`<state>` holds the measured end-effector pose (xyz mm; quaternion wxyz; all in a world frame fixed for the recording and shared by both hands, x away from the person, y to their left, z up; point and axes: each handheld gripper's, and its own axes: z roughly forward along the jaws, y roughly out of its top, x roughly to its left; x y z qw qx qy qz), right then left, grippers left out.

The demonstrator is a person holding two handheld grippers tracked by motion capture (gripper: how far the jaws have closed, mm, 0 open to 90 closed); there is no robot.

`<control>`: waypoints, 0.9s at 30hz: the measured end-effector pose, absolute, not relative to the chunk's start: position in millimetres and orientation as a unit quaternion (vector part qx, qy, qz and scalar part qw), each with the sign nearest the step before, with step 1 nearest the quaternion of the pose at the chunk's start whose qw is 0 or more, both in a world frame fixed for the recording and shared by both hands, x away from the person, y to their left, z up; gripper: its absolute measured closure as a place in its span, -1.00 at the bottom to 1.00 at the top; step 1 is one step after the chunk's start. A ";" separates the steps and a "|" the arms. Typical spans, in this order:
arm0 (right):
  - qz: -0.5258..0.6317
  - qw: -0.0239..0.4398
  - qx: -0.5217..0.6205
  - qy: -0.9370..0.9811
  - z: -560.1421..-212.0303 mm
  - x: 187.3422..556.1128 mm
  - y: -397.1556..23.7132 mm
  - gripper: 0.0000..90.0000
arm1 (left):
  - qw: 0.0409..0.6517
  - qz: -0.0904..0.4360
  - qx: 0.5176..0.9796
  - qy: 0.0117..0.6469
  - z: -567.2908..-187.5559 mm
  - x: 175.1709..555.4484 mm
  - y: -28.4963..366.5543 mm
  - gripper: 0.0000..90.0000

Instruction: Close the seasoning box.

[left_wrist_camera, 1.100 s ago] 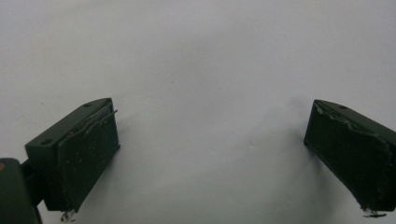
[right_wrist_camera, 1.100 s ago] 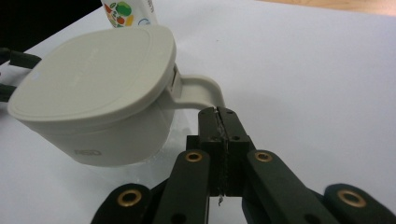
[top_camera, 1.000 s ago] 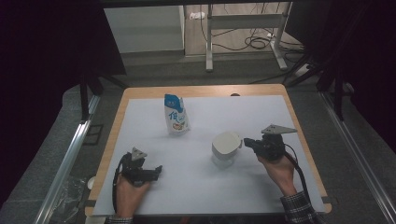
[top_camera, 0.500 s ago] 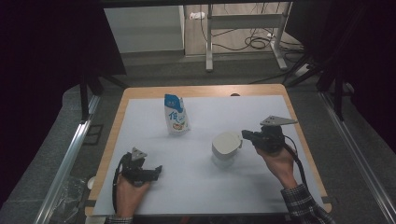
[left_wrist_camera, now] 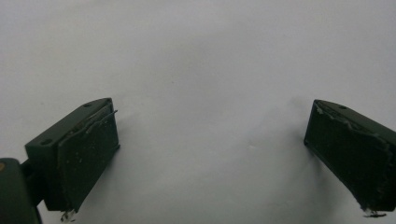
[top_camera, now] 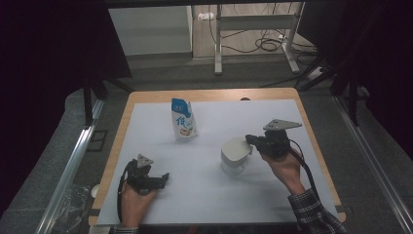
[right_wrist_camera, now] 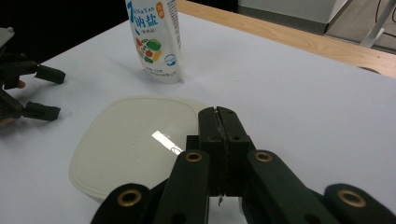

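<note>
**Lid pinched at its edge, pouch waits behind**

Near the front edge of the desk (top_camera: pixel 214 195), the left hand-held gripper (top_camera: pixel 163 178) lies low on the white sheet, jaws spread wide with nothing between them; it looks parked to leave the middle free. Further in, toward the right edge, the right hand-held gripper (right_wrist_camera: pixel 219 122) has its jaws pressed fully together at the rim of the cream lid (right_wrist_camera: pixel 135 144), and whether a thin lip is actually caught between them I cannot tell. In the high view that lid (top_camera: pixel 235 147) sits tilted atop the clear container (top_camera: pixel 233 165), so I judge this grip is meant to peel it off. Beyond them, nearer the back edge, the salt pouch (top_camera: pixel 183 120) stands upright, well apart from the container and off the lifting path. Nothing crowds the lid; the trailing cable at the right wrist is the only nearby clutter.
</note>
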<state>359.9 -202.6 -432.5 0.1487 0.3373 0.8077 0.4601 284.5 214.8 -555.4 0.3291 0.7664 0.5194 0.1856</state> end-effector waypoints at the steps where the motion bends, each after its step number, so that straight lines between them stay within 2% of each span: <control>1: 0.460 0.149 0.337 0.808 -432.6 359.9 -202.3 0.98 | 0.329 0.186 0.767 0.519 -555.4 284.6 214.8 -0.94; 27: 0.457 0.155 0.332 0.811 -434.7 359.6 -199.5 0.99 | 0.328 0.186 0.767 0.518 -555.3 284.7 214.9 -0.94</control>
